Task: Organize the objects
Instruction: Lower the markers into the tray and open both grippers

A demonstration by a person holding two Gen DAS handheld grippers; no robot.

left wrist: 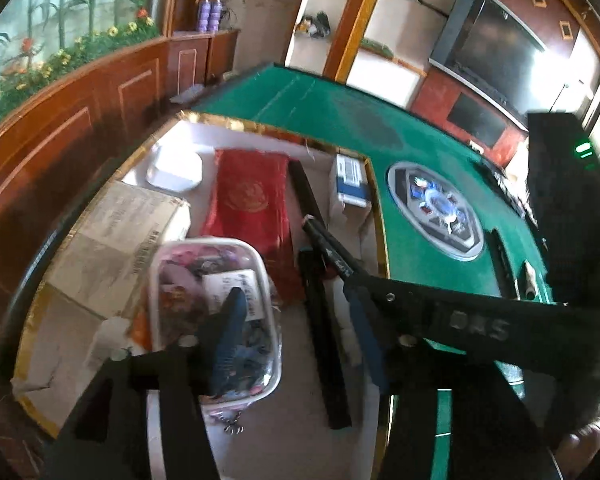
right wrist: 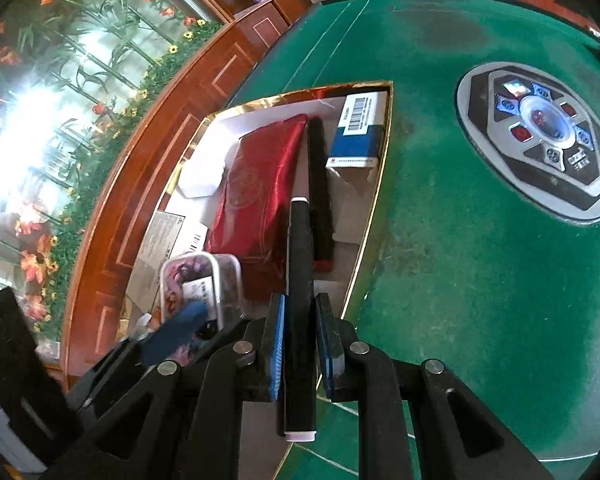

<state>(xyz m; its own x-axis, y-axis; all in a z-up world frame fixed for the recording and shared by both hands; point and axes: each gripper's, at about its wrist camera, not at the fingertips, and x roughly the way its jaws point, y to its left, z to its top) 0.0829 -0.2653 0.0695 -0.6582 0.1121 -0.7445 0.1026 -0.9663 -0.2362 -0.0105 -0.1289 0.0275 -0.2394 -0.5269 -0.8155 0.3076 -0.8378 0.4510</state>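
The black stick with white ends (right wrist: 299, 312) lay between the two blue pads of the right gripper (right wrist: 300, 344). The right fingers (right wrist: 275, 344) were clenched on its lower part, and most of its length reached forward past the fingertips, over the gold-edged box (right wrist: 374, 216). Beside its far end, inside the box, lay a second long black bar (right wrist: 320, 196), then a red satin pouch (right wrist: 260, 196) and a blue and white carton (right wrist: 360, 132).

The clear zip pouch (left wrist: 216, 312) with pink and dark contents lay in the near part of the same box, under the left gripper (left wrist: 296, 340). The left fingers (left wrist: 228, 340) stood released, apart from each other, one over the pouch and the other near the black bar, pressing on nothing. The box rested on the green counter (right wrist: 480, 280), near its round control panel (right wrist: 540, 140).
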